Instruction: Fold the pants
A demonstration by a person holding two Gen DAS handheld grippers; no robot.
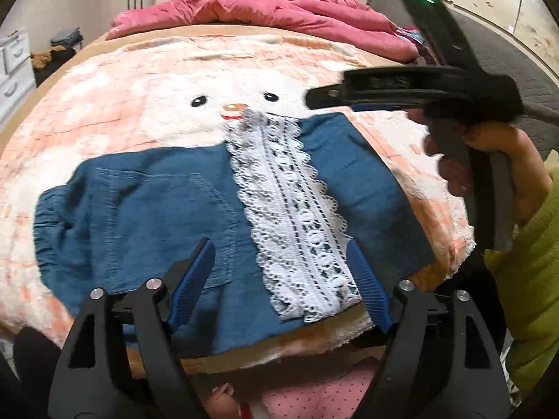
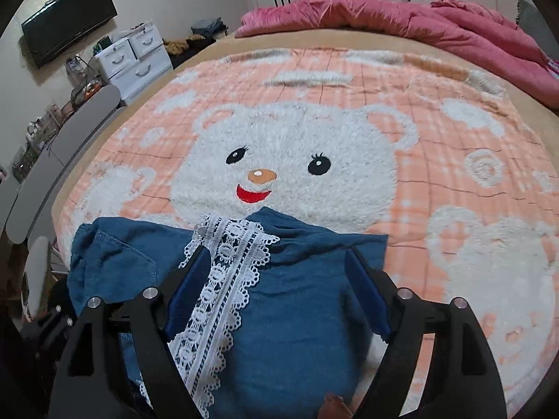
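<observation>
Because the pants lie folded flat on the blanket, both the left gripper and right gripper hover over them with jaws apart, holding nothing.

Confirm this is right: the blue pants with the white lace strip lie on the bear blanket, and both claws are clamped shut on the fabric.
Wrong on one point: neither claw is clamped shut. The left claw and right claw both stand open over the blue pants, as each wrist view shows. The rest holds: the pants, with their white lace strip, lie on the bear blanket.
</observation>
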